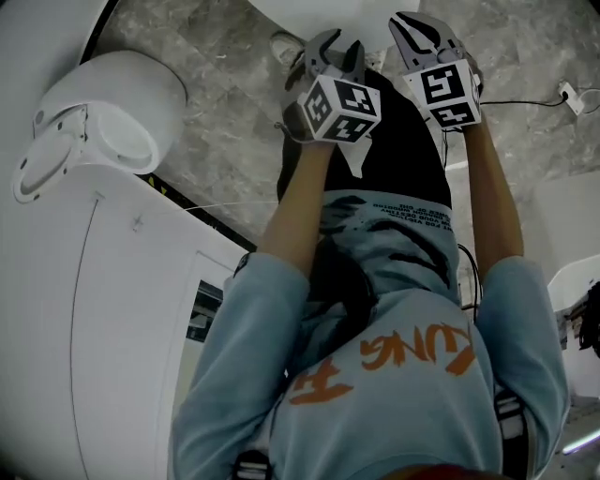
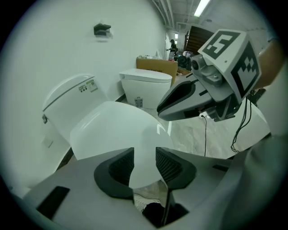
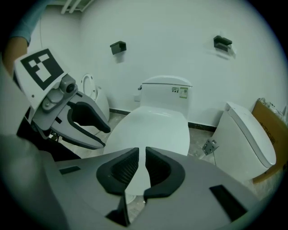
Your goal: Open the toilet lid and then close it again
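Observation:
The white toilet lid [image 3: 155, 128] lies shut on its bowl below the tank [image 3: 165, 92]; the left gripper view has the same lid [image 2: 114, 128] just beyond the jaws. My left gripper [image 2: 145, 164] is open, a clear gap between its pads and nothing in it. My right gripper [image 3: 142, 168] hovers above the lid's near edge, its pads a narrow slit apart and empty. In the head view both grippers, left [image 1: 337, 52] and right [image 1: 422, 33], point down side by side at the lid's front edge [image 1: 319, 9]. Neither touches the lid.
Other white toilets stand on either side [image 3: 247, 139] [image 3: 94, 96] [image 2: 146, 85] [image 1: 103, 122]. A cardboard box [image 2: 157, 65] sits behind one. Black holders [image 3: 118, 46] [image 3: 222, 42] hang on the wall. A cable [image 2: 205, 134] trails over the grey marble floor [image 1: 225, 141].

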{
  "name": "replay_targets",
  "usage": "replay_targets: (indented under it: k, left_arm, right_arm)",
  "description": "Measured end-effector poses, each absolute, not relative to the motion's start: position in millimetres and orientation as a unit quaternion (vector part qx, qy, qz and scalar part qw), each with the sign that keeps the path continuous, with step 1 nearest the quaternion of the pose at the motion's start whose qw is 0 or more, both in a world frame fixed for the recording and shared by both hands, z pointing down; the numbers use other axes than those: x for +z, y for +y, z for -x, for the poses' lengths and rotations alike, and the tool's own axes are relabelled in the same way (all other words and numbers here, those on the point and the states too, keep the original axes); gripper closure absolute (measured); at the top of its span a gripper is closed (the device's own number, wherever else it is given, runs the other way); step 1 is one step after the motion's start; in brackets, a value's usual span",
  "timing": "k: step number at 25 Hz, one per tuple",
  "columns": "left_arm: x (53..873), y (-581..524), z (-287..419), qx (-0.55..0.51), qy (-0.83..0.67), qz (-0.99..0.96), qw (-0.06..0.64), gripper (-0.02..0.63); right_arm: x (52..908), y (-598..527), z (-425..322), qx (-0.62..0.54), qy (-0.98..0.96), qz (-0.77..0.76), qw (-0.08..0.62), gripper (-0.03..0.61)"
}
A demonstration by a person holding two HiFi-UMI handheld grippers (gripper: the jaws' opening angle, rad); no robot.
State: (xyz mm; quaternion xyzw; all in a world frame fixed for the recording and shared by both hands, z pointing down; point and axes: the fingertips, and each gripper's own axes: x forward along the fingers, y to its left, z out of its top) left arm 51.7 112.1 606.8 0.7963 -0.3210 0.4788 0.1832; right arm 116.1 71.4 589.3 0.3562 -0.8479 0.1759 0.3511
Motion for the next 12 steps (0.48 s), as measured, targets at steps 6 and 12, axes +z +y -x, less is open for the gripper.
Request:
replay_targets:
  k: [6, 12]
  left_arm:
    - [656, 128, -58, 0.515, -0.280, -0.797, 0.147, 0.353]
    - [700, 144, -58, 0.555, -0.234, -0.793, 0.088, 0.277]
  right_arm:
    - [642, 96, -127, 0.145, -0.845, -0.307, 0.413, 0.413]
    - [683, 119, -117, 0.044, -0.847, -0.236, 0.475, 0.272]
